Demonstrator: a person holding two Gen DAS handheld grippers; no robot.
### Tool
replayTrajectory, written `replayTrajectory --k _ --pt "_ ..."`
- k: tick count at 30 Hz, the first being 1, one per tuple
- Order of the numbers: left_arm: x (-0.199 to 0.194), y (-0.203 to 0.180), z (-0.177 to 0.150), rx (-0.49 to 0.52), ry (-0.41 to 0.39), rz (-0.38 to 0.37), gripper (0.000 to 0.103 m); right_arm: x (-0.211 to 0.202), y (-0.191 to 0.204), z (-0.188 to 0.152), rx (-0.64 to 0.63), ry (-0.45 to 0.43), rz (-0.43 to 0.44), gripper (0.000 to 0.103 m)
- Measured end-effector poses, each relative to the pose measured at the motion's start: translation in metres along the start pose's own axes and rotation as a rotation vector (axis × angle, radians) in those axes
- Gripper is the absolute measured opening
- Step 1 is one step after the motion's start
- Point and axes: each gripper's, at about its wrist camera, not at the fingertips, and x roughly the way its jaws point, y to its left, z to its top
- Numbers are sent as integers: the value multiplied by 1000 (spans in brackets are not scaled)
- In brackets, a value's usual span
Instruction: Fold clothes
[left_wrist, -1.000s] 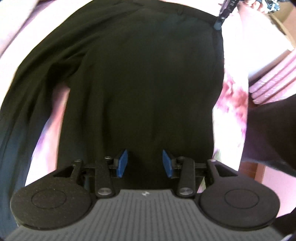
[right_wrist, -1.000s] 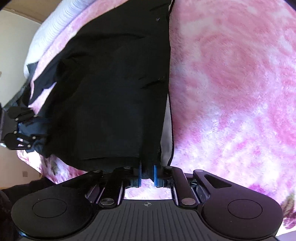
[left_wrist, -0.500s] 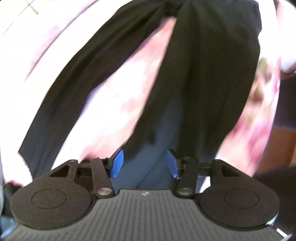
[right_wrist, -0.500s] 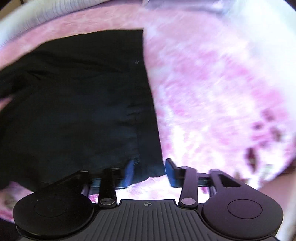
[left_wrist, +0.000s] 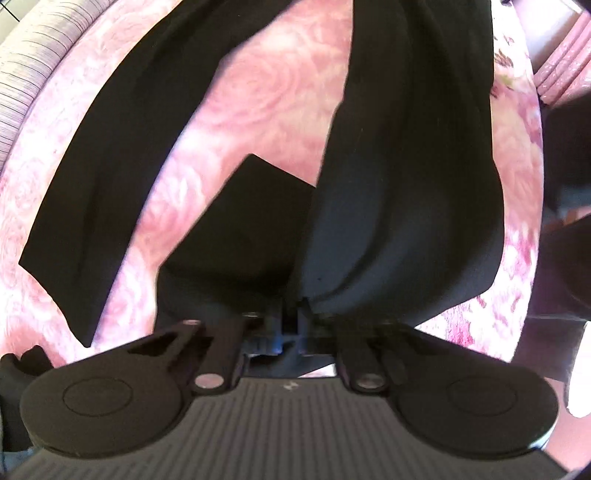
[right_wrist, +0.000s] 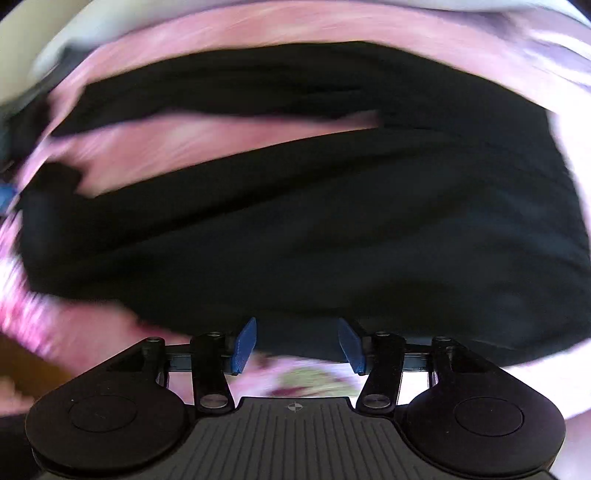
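Note:
Black trousers (left_wrist: 413, 155) lie spread on a pink rose-patterned blanket (left_wrist: 266, 92), one leg (left_wrist: 110, 158) running off to the left. In the left wrist view my left gripper (left_wrist: 291, 317) is shut on a bunched fold of the right leg, and the cloth is lifted and folded over at the jaws. The right wrist view is blurred: the trousers (right_wrist: 332, 229) fill it. My right gripper (right_wrist: 297, 341) has its jaws opening, blue pads (right_wrist: 245, 343) apart. The trousers' near edge lies between the pads, which do not press on it.
Striped grey bedding (left_wrist: 26, 74) borders the blanket at the upper left. Pink stacked items (left_wrist: 565, 70) and a dark shape (left_wrist: 565, 155) sit past the blanket's right edge. Pale bedding (right_wrist: 110, 29) rims the top of the right wrist view.
My left gripper travelled along the trousers toward the leg end and shut on the cloth. My right gripper let go of the trousers' edge, opened and swept sideways across the garment.

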Motion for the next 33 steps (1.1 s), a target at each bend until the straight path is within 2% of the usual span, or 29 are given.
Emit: replayTrajectory --k 1,3,5,7,8,9,12,14,16,21,25,27,31,33 --pt "-4 6 2 -15 -2 -10 5 5 11 -1 -40 15 26 54" --pt "-15 31 1 -127 -35 22 5 16 20 -4 -96 30 47 55" --pt "-19 49 3 -221 -30 84 6 25 16 -9 -107 44 58 55" --pt "-22 67 5 -314 -25 148 17 23 4 -13 -81 58 55 55" --pt "-25 66 4 -327 -22 179 22 14 5 -23 -65 56 51 55" --pt "-28 66 4 -339 -19 211 32 10 5 -27 -59 49 55 55" --pt "-45 47 -12 -354 -24 272 35 3 8 -33 -63 30 67 56" --pt "-52 29 -27 -361 -15 302 42 -6 24 -39 -148 14 62 56" --pt "-53 14 -45 -369 -8 301 47 -7 53 -42 -284 -20 45 56" --pt "-51 -22 -86 -400 -5 245 47 5 154 -40 -633 -138 -15 57" --pt "-43 -31 -107 -410 -97 193 50 36 243 -34 -810 -219 -70 59" --pt "-43 -32 -120 -391 -149 155 52 57 283 -31 -874 -226 -128 60" --pt "-49 -26 -143 -360 -243 133 61 99 340 -32 -1065 -244 -313 60" --pt "-50 -24 -150 -345 -269 113 62 103 356 -25 -1082 -257 -342 59"
